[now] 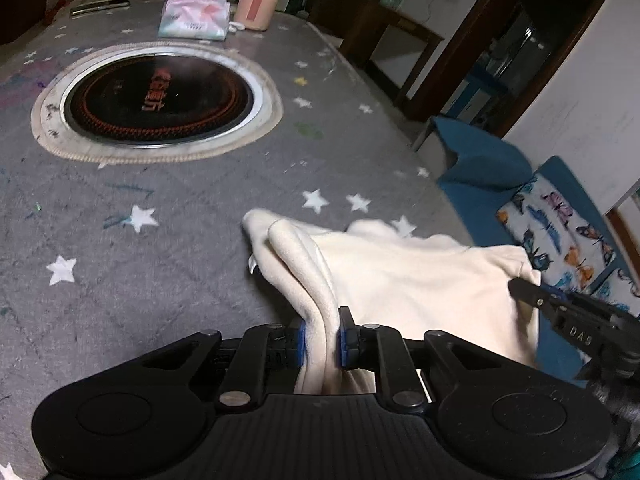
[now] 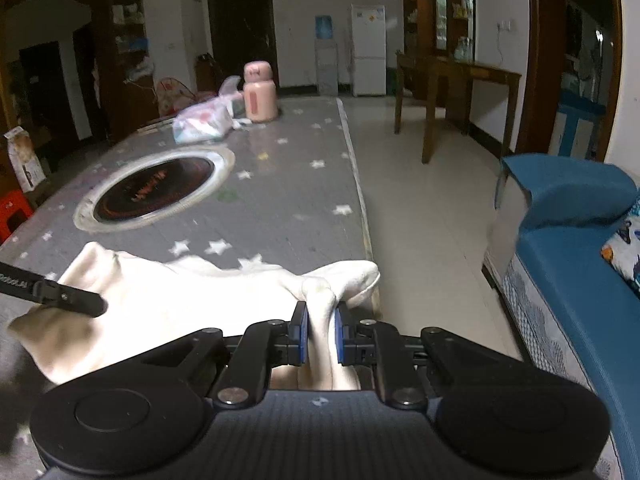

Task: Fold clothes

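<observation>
A cream fleece garment (image 1: 420, 280) lies bunched at the near edge of the grey star-print table (image 1: 160, 260). In the left wrist view, my left gripper (image 1: 322, 336) is shut on a thick fold at the garment's left side, with the blue pads pressing on both faces of it. My right gripper (image 1: 520, 284) reaches in from the right at the garment's other corner. In the right wrist view, my right gripper (image 2: 320, 332) pinches a bunched corner of the garment (image 2: 180, 292) near the table's right edge. The left gripper's black finger (image 2: 80, 300) shows at the left over the cloth.
A round black hotplate (image 1: 158, 96) is set into the middle of the table. At the far end stand a pink bottle (image 1: 258, 0) and a tissue pack (image 1: 196, 16). A blue sofa (image 2: 580, 260) with a butterfly cushion (image 1: 560, 232) stands right of the table, across a strip of tiled floor (image 2: 420, 220).
</observation>
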`<state>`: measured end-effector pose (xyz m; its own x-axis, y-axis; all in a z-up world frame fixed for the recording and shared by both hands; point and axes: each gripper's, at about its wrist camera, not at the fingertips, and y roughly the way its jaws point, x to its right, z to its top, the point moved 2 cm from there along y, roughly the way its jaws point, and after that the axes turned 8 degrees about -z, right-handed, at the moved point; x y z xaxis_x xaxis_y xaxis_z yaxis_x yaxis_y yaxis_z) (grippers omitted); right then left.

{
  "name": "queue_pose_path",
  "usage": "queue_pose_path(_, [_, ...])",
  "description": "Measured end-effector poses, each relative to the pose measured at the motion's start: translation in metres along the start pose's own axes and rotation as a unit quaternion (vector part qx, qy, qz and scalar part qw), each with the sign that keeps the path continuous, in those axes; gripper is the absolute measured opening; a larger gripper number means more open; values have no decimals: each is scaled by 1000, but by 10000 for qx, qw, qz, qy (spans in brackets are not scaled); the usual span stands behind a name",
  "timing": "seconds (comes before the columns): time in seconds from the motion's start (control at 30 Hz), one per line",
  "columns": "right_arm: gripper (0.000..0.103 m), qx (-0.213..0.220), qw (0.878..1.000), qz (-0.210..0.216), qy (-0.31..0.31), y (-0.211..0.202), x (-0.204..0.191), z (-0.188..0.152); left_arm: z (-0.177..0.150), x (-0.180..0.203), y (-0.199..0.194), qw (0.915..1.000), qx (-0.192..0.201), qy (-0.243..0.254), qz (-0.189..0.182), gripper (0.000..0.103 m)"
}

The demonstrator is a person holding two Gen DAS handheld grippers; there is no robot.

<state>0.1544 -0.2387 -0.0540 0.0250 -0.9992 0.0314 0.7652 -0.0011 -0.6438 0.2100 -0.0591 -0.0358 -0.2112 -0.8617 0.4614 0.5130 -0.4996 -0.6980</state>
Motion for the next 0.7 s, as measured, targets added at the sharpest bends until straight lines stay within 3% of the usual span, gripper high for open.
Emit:
queue_pose_path(0.03, [13, -40, 10000, -18, 9, 3, 1, -2, -1, -2, 1, 10000, -18, 7, 46, 27])
queue_pose_path(0.3, [20, -30, 9997, -242, 22, -7, 18, -10, -6, -2, -13, 9974, 165, 505, 484, 44])
queue_pose_path(0.53, [19, 99, 9998, 42, -196, -49, 8, -33, -11, 4, -30, 9941, 441, 743, 659, 42])
queue_pose_path(0.7, [12, 53, 9995, 186, -241, -52, -3, -45, -19, 19, -34, 9934, 467, 959, 429, 38])
